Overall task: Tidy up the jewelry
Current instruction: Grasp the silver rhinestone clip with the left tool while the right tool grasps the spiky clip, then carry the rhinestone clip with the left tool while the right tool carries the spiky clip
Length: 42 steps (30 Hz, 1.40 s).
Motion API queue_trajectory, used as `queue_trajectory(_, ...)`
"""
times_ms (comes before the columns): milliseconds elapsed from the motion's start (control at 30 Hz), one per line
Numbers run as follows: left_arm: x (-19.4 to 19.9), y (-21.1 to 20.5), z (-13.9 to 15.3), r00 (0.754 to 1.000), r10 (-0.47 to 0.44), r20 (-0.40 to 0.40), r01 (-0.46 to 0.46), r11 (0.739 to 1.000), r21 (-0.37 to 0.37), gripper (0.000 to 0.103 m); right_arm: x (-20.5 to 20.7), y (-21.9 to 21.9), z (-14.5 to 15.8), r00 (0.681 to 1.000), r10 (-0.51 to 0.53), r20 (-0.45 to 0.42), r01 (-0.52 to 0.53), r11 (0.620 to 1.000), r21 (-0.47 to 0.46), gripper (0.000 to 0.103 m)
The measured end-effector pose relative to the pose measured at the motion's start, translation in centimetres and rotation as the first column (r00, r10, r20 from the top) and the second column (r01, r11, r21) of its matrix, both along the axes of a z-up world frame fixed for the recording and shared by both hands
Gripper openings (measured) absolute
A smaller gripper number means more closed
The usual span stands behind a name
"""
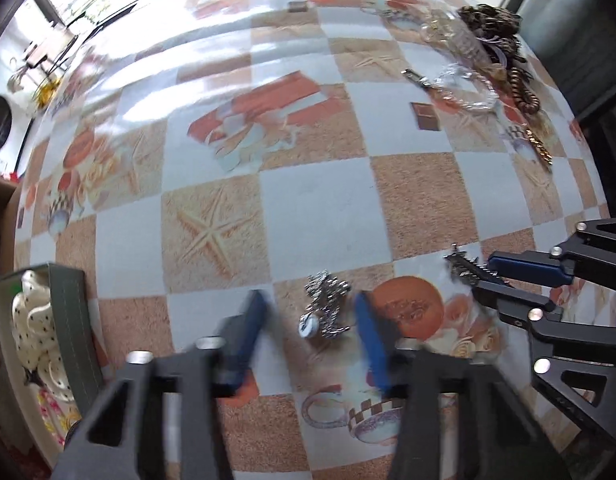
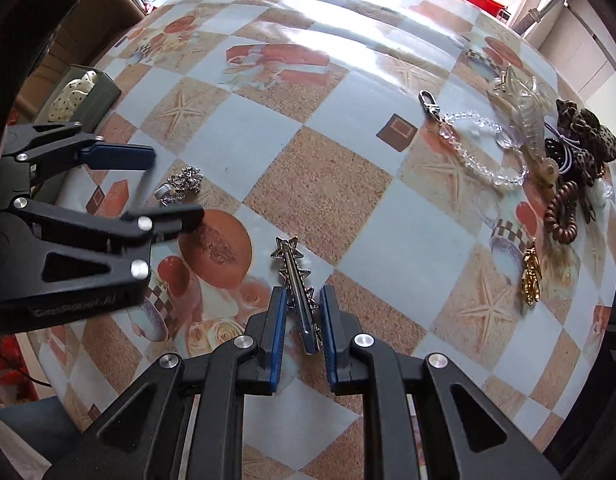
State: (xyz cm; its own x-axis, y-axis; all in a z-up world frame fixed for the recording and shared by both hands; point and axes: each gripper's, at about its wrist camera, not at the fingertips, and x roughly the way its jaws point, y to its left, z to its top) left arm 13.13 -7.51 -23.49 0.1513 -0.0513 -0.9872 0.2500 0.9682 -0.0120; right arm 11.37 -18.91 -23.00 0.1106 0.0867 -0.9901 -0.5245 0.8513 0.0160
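Observation:
A silver rhinestone brooch (image 1: 323, 312) lies on the patterned tablecloth (image 1: 308, 208). My left gripper (image 1: 311, 332) points down over it, open, with one blue pad on either side and neither touching it. The right wrist view shows that same brooch (image 2: 180, 186) between the left gripper's (image 2: 176, 188) fingers. My right gripper (image 2: 304, 294) is shut on a silver star hair clip (image 2: 294, 272), whose star end sticks out past the pads. In the left wrist view the right gripper (image 1: 481, 276) and the star clip (image 1: 461, 266) are just to the right.
A green box (image 1: 68, 312) holding a polka-dot scrunchie stands at the table's left edge. At the far right lies a pile: a crystal bead bracelet (image 2: 483, 148), a clear claw clip (image 2: 527, 120), a leopard scrunchie (image 2: 587, 132), a brown spiral tie (image 2: 563, 212), a gold piece (image 2: 531, 276).

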Motion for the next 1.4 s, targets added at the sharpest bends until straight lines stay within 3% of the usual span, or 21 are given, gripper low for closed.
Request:
queue_trajectory(167, 0.5, -0.2, 0.4, 1.0, 0.008, -0.02, -0.008, 0.999, -0.043, 0.017, -0.2, 1.1, 0.1, 1.0, -0.02, -0.007, 0.02, 1.0, 0.003, 0.018)
queue_trajectory(433, -0.9, 2.0, 2.6, 0.999, 0.052, -0.015, -0.053, 0.994, -0.093, 0.017, 0.2, -0.6, 1.3, 0.978, -0.193, -0.078, 0.198, 0.978, 0.07, 0.018)
queue_trajectory(667, -3.0, 4.3, 4.4, 0.996, 0.088, -0.004, -0.088, 0.99, -0.109, 0.017, -1.1, -1.0, 2.2, 0.957, -0.264, -0.119, 0.277, 0.954, 0.111, 0.013)
queue_trajectory(933, -4.6, 5.6, 4.9, 0.995, 0.1, 0.003, -0.099, 0.989, -0.111, 0.017, -1.9, 0.0, 0.7, 0.949, -0.285, -0.134, 0.294, 0.954, 0.055, 0.014)
queue_trajectory(1067, -5.2, 6.2, 4.5, 0.994, 0.112, -0.007, -0.112, 0.988, -0.107, 0.017, -2.2, 0.8, -0.4, 0.953, -0.272, -0.129, 0.279, 0.96, 0.031, 0.043)
queue_trajectory(1233, -5.7, 6.5, 4.3, 0.994, 0.112, -0.009, -0.113, 0.988, -0.106, 0.017, -2.6, 1.9, -0.5, 0.967, -0.241, -0.079, 0.24, 0.97, -0.031, 0.042)
queue_trajectory(1333, -5.9, 6.4, 4.4, 0.994, 0.11, -0.003, -0.11, 0.988, -0.111, 0.017, -2.6, 2.5, -0.5, 0.969, -0.242, -0.046, 0.237, 0.967, -0.091, 0.02)
queue_trajectory(1400, -6.0, 6.5, 4.6, 0.994, 0.109, 0.001, -0.108, 0.988, -0.113, 0.017, -2.6, 2.5, -0.5, 0.967, -0.251, -0.05, 0.246, 0.965, -0.091, 0.018)
